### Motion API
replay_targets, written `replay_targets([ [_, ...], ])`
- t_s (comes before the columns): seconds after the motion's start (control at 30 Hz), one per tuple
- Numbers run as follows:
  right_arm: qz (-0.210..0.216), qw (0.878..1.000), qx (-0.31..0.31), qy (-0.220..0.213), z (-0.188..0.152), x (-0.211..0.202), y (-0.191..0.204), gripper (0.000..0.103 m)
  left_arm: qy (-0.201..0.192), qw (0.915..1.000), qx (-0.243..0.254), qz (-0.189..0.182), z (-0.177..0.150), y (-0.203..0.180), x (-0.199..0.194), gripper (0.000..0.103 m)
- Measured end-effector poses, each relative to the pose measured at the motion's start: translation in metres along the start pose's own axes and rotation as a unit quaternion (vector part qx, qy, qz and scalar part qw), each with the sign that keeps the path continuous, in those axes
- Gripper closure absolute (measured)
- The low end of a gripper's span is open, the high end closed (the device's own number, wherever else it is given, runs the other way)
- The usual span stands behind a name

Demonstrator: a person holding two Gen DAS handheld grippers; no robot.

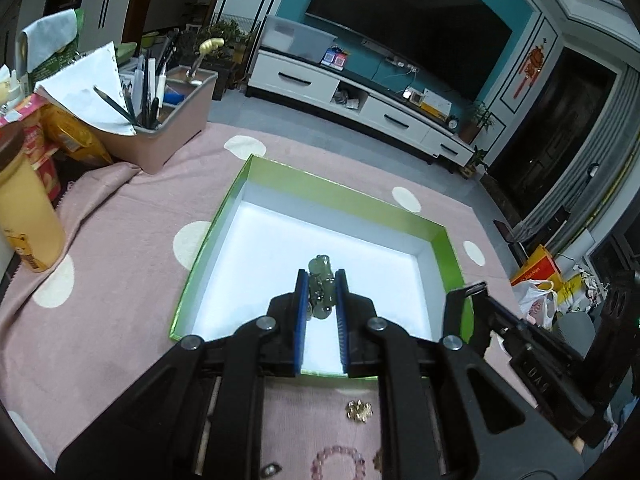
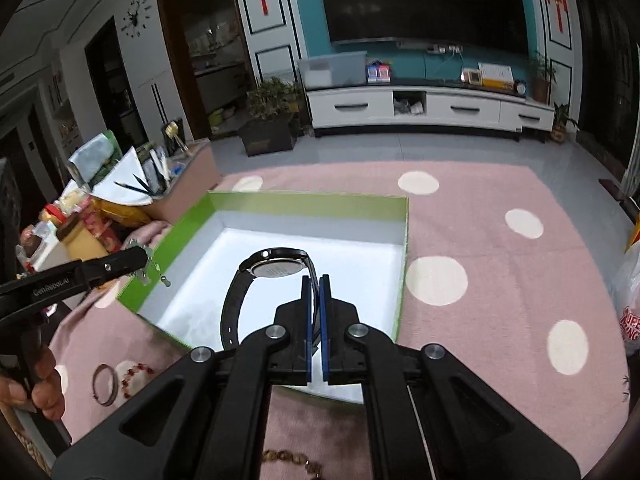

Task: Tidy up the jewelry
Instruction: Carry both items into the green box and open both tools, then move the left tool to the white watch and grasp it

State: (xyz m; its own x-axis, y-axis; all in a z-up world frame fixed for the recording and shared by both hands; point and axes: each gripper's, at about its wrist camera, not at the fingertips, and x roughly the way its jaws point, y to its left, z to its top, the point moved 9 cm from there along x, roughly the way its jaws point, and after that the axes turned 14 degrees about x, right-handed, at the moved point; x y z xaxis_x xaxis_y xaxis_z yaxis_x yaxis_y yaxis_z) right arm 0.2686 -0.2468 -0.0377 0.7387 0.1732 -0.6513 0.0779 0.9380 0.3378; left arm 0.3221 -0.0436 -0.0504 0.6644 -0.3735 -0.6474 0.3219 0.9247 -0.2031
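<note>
My left gripper (image 1: 322,276) is shut on a green jade bead bracelet (image 1: 320,288) and holds it over the white inside of the green-rimmed box (image 1: 240,184). My right gripper (image 2: 315,280) is shut on the strap of a black wristwatch (image 2: 272,268), held over the same box (image 2: 312,202). The left gripper's tip also shows in the right wrist view (image 2: 138,258), with small beads hanging from it at the box's left rim. A gold trinket (image 1: 359,411) and a pink bead bracelet (image 1: 340,458) lie on the cloth near me.
A pink dotted cloth (image 2: 480,240) covers the table. A metal bangle (image 2: 105,384), a red bead bracelet (image 2: 134,376) and a brown bead chain (image 2: 292,460) lie on it. A pink bin with pens (image 1: 168,120), snack bags and a yellow cup (image 1: 24,208) stand at the left.
</note>
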Motion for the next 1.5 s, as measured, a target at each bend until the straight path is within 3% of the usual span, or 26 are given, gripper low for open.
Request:
replay_targets([
  [0.23, -0.003, 1.0, 0.005, 0.022, -0.004, 0.026, -0.002, 0.099, 0.026, 0.9995, -0.006, 0.017, -0.003, 0.001, 0.034, 0.09],
  [0.3, -0.002, 1.0, 0.011, 0.022, -0.004, 0.027, -0.005, 0.087, 0.031, 0.9993, -0.005, 0.021, -0.005, 0.002, 0.039, 0.089],
  [0.37, -0.001, 1.0, 0.02, 0.018, -0.002, 0.026, -0.01, 0.073, 0.035, 0.999, -0.003, 0.027, -0.007, 0.001, 0.042, 0.072],
  [0.43, -0.002, 0.999, 0.03, 0.009, 0.003, 0.021, -0.016, 0.068, 0.034, 0.9989, -0.001, 0.031, -0.007, 0.001, 0.039, 0.05],
  [0.5, 0.004, 0.999, 0.041, 0.001, 0.007, 0.013, -0.02, 0.066, 0.03, 0.9989, 0.003, 0.036, -0.006, 0.001, 0.034, 0.044],
  [0.57, 0.008, 0.999, 0.047, -0.008, 0.011, 0.003, -0.021, 0.062, 0.027, 0.9989, 0.001, 0.038, -0.005, 0.001, 0.027, 0.031],
  [0.87, 0.009, 0.999, 0.037, -0.01, -0.001, -0.025, -0.016, 0.047, 0.017, 0.9978, 0.034, 0.054, -0.004, -0.005, -0.01, 0.005],
  [1.1, 0.006, 1.0, 0.029, -0.003, -0.021, -0.042, -0.012, 0.042, 0.012, 0.9981, 0.037, 0.049, -0.013, -0.003, -0.042, 0.002],
  [1.5, -0.016, 1.0, 0.018, 0.017, -0.068, -0.07, -0.03, 0.042, 0.015, 0.999, 0.013, 0.039, -0.069, 0.023, -0.082, 0.002],
])
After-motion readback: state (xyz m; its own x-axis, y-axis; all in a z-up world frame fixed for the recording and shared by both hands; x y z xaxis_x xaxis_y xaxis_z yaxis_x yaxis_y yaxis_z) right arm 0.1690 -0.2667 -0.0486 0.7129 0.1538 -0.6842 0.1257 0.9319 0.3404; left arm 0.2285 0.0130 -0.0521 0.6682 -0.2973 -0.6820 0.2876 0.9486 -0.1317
